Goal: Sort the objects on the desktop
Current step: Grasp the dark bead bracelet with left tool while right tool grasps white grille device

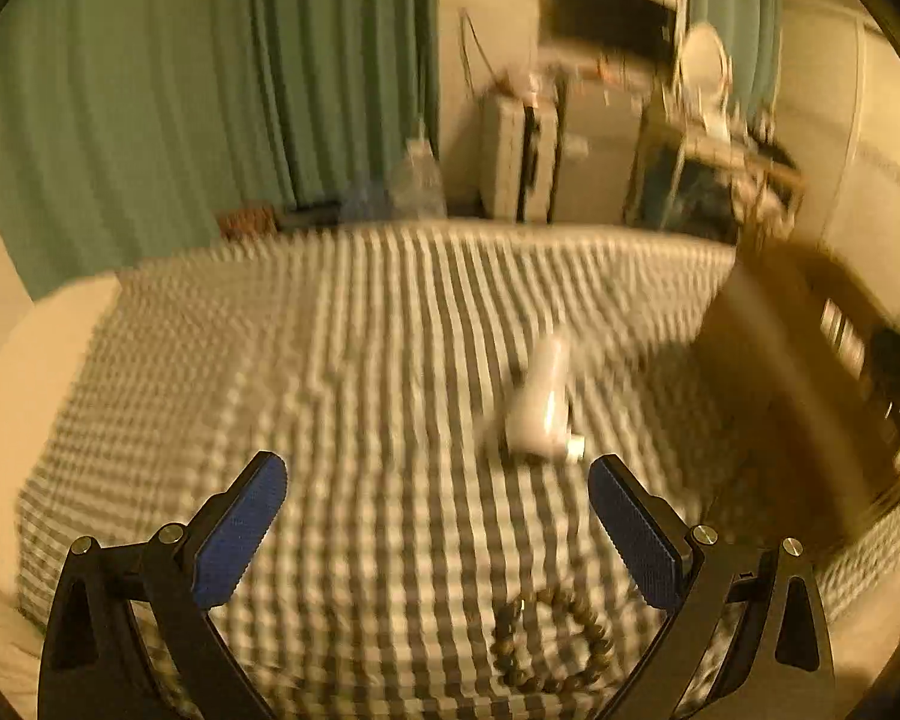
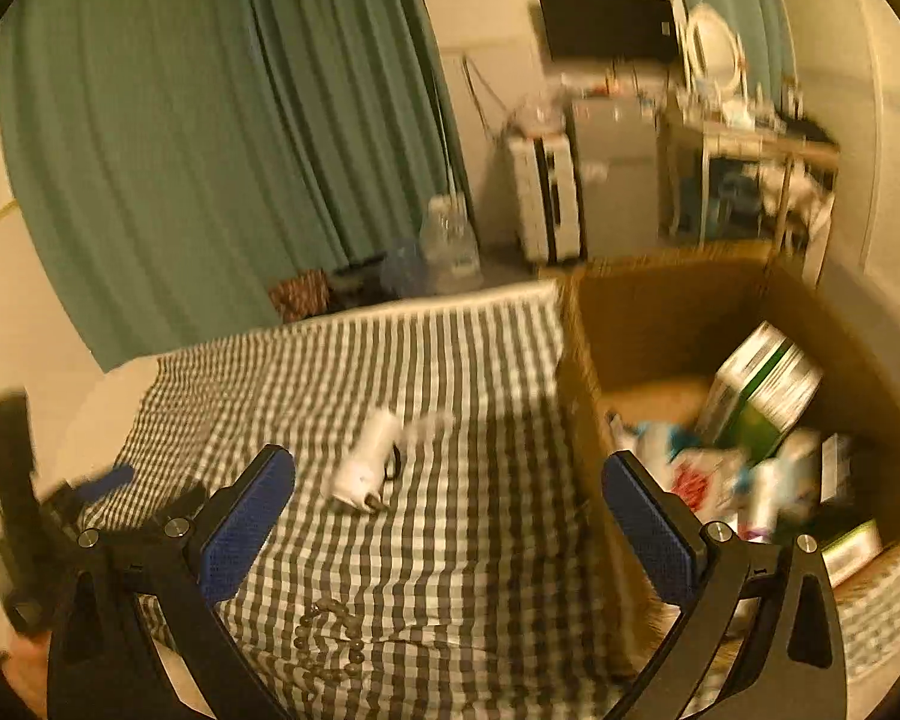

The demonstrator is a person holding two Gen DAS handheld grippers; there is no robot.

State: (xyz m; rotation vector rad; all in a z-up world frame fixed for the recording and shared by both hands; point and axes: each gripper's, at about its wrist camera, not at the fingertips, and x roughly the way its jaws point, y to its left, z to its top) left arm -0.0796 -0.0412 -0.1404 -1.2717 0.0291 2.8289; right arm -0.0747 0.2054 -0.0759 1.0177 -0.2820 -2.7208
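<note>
A white bottle-shaped object (image 1: 543, 405) lies on its side on the checked cloth (image 1: 360, 372), just beyond my open left gripper (image 1: 438, 474), whose blue pads hold nothing. A bead bracelet (image 1: 549, 639) lies on the cloth low between that gripper's fingers. In the right wrist view the white object (image 2: 369, 459) and the bracelet (image 2: 330, 639) lie left of the cardboard box (image 2: 576, 396). My right gripper (image 2: 450, 468) hangs open and empty above the cloth, its right finger over the box. The left gripper's blue pad (image 2: 111, 477) shows at far left.
The cardboard box holds several packets and a green-and-white carton (image 2: 762, 393). Green curtains (image 2: 210, 120), plastic bottles (image 2: 450, 240), a white appliance (image 2: 546, 198) and a cluttered shelf (image 2: 750, 168) stand beyond the table's far edge. Both views are motion-blurred.
</note>
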